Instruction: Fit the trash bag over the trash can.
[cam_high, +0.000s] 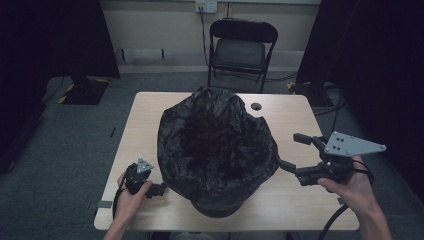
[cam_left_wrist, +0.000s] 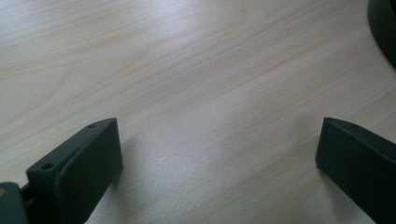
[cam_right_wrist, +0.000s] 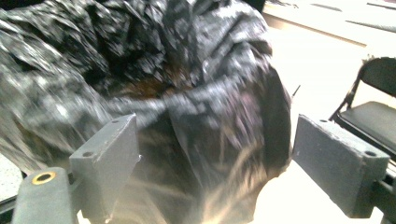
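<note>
Bin bag (cam_high: 217, 145) is sitting mid-frame, draped over a dark bin — the right gripper (cam_high: 296, 152) is hanging wide open and empty just beside its right edge, clearly nearer. Left gripper (cam_high: 159, 190) is gaping over bare table (cam_high: 280, 110), lower left.

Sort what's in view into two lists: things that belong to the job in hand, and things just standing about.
Likely part of the job:
- black bin bag, lining a dark bin
- right gripper, open, beside the bag
- left gripper, open, over the table

Just standing about:
- folding chair beyond the table
- wall socket with cable
</note>
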